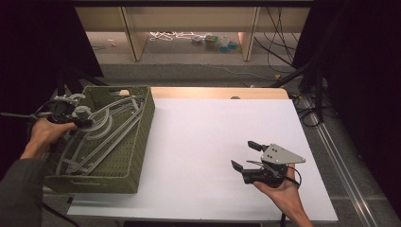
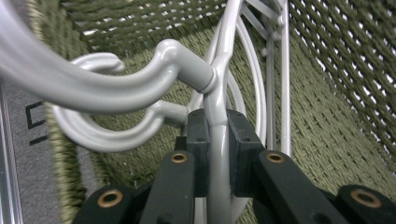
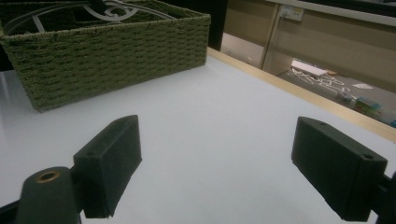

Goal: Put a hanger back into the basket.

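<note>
From the high view, I am seeing my left gripper [image 1: 80,118] at the left of the frame, over the far left corner of the green basket [image 1: 142,137]. Grey hangers [image 1: 106,132] are lying in the basket. My right gripper [image 1: 247,156] is sitting at the lower right, over the white table [image 1: 208,142], well apart from the basket.

In the left gripper view, my jaws are squeezing the thin neck of one grey hanger [image 2: 217,121] in the middle of the frame. Its hook [image 2: 93,84] is curling to the upper left. The basket wall is showing along the top and right.

In the right gripper view, my jaws are standing wide apart with nothing between them. The basket [image 3: 116,56] is sitting in the upper left, with hangers [image 3: 112,9] peeking over its rim.
</note>
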A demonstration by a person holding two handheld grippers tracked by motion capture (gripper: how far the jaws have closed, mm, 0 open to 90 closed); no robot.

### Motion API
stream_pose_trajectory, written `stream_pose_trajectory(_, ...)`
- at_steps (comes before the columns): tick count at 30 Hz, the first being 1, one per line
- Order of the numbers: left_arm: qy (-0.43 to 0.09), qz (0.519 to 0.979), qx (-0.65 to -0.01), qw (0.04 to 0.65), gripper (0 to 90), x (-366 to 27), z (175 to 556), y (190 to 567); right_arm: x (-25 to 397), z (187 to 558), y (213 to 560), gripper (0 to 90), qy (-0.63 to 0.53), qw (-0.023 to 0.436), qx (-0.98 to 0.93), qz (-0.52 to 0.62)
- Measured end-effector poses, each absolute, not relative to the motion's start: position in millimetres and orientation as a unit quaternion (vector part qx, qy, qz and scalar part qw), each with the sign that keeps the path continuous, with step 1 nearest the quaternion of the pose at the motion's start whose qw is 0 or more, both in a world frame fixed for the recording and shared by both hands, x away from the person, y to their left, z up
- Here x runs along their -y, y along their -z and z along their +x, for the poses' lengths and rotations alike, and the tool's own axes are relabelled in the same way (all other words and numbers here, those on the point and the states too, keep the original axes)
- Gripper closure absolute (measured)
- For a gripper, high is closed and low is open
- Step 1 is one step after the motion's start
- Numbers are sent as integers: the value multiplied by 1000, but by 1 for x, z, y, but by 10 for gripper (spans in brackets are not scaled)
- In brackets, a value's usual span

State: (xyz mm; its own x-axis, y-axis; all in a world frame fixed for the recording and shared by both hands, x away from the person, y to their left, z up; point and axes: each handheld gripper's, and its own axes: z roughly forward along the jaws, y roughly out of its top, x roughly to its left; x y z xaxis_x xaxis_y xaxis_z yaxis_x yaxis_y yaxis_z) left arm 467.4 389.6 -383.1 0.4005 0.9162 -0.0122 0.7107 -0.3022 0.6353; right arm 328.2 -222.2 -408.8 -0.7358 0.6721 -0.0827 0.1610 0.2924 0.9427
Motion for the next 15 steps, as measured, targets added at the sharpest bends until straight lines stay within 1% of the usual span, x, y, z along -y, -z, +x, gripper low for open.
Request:
stream_pose_trajectory(4,-174,783,-524,286,810,-389,468,391,222,328,409,166,-533,240,-766,268)
stream_pose_trajectory(7,-164,794,-521,265,811,-392,467,395,222,329,409,166,-532,241,-766,268)
stream_pose_trajectory(13,-160,783,-532,280,804,-392,466,398,221,328,409,166,-531,241,-766,270)
stream_pose_trajectory(14,-161,784,-531,277,790,-393,466,398,222,327,408,166,-524,241,-770,273)
stream_pose_trajectory(15,-166,791,-527,262,726,-393,467,400,222,328,409,166,-530,240,-767,271)
